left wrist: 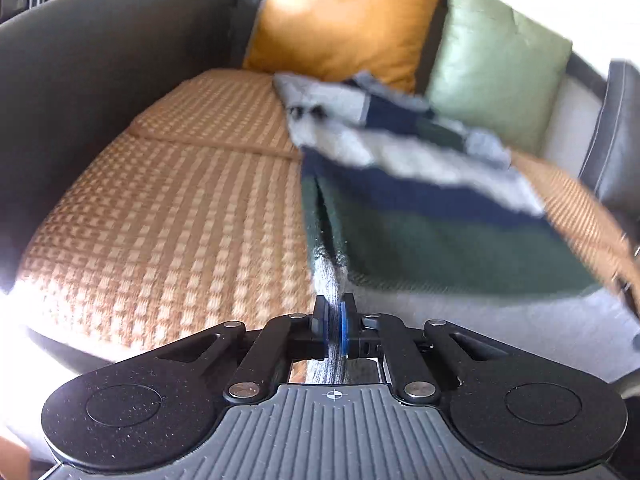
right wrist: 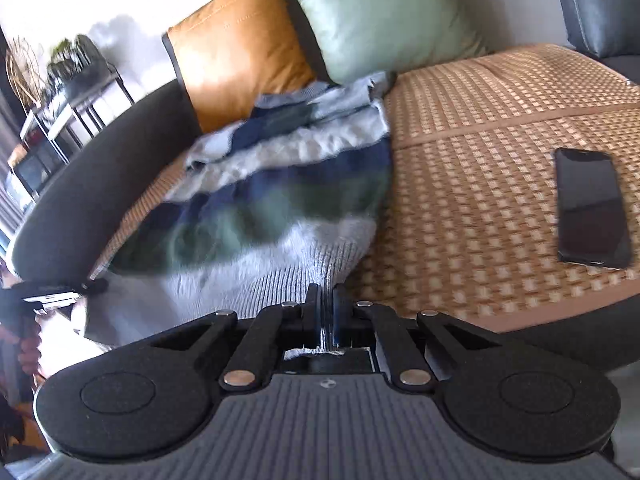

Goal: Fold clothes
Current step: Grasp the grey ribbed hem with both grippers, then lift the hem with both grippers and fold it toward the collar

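A knitted sweater (left wrist: 420,216) with grey, navy and dark green stripes lies on the sofa's woven mat (left wrist: 168,208). My left gripper (left wrist: 335,312) is shut on the grey ribbed hem at the sweater's near left corner. In the right wrist view the same sweater (right wrist: 280,192) spreads toward the cushions, and my right gripper (right wrist: 327,300) is shut on the grey ribbed hem at its near right corner. The cloth is blurred in both views. The hem runs between the pads and back under each gripper body.
An orange cushion (left wrist: 344,20) and a green cushion (left wrist: 496,76) lean on the sofa back behind the sweater. A black phone (right wrist: 592,208) lies on the mat (right wrist: 480,184) to the right. The dark sofa arm (left wrist: 92,60) curves along the left. A metal shelf (right wrist: 68,108) stands beyond it.
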The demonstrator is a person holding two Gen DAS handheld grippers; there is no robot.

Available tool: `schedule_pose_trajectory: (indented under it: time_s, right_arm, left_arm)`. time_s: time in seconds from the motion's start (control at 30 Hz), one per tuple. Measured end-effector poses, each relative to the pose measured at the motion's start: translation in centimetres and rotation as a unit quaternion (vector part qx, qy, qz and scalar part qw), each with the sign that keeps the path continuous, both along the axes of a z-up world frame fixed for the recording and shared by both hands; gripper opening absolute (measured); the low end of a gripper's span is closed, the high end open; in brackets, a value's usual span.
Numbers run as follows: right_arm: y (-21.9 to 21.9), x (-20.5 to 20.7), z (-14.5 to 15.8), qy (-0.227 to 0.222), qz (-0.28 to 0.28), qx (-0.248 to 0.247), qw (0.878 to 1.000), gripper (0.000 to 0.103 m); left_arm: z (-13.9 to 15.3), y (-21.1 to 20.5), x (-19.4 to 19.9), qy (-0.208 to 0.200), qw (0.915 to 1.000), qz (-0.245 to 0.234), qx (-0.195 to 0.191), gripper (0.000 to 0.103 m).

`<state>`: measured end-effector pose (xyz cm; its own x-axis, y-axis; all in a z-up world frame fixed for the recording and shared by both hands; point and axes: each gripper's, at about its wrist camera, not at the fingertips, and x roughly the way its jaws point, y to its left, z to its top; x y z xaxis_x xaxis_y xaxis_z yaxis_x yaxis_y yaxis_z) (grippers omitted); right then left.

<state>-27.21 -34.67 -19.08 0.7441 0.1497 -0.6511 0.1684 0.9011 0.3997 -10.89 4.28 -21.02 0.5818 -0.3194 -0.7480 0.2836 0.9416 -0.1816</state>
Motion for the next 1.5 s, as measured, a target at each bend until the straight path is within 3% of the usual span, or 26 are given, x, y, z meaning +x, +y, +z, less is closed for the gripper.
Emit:
schedule_pose_trajectory:
  time_s: [0.13,0.17,0.2,0.23,0.4,0.47,0.9,1.13,1.23,1.5]
  right_arm:
    - [1.1,1.4,-3.8,0.074,0.026,-0.012,0.997,0.006]
    - [1.3,1.6,-4.5,0.08,0.027,-0.008,0.996,0.006]
    - [1.5,1.7,-5.1,0.087,0.027,-0.004,0.996,0.006]
    - [1.4,1.7,-5.5,0.086,0.023,0.003,0.996,0.01]
    - [0.2,0.0,-4.3,0.051,0.004,0.009,0.999,0.032]
    - [-0.2,-0.5,-3.8,0.035,-0.001,0.022,0.999,0.044]
    - [0.4,0.9,-6.7,0.054,-0.007,0.057,0.997,0.044]
    - [0.8,1.1,-7.3,0.04,-0.019,0.073,0.996,0.052]
    - [0.7,1.4,-7.5,0.039,-0.022,0.076,0.996,0.053]
    - [1.0,1.5,-7.4,0.042,-0.025,0.071,0.996,0.054]
  left_arm:
    - [-2.5,-0.2,-1.0,0.008,0.9994,-0.003,0.033,0.002]
    - [-2.3,0.0,-1.3,0.005,0.9995,0.0,0.032,0.007]
    - [-2.2,0.2,-1.5,0.002,0.9995,0.003,0.031,0.029]
    - [-2.1,0.4,-1.8,-0.001,0.9995,0.005,0.03,0.038]
    - [-1.5,2.4,-3.8,-0.014,0.9996,0.015,0.019,0.057]
    - [-1.9,2.6,-4.1,-0.008,0.9998,0.011,0.013,0.057]
    - [-5.1,1.4,-3.5,0.03,0.9995,-0.001,-0.002,0.064]
    - [-4.9,-0.9,-3.9,0.021,0.9987,0.01,0.046,0.068]
    - [-5.0,-1.4,-3.8,0.018,0.9985,0.01,0.051,0.072]
    - [-5.0,-1.4,-3.7,0.023,0.9987,0.014,0.044,0.07]
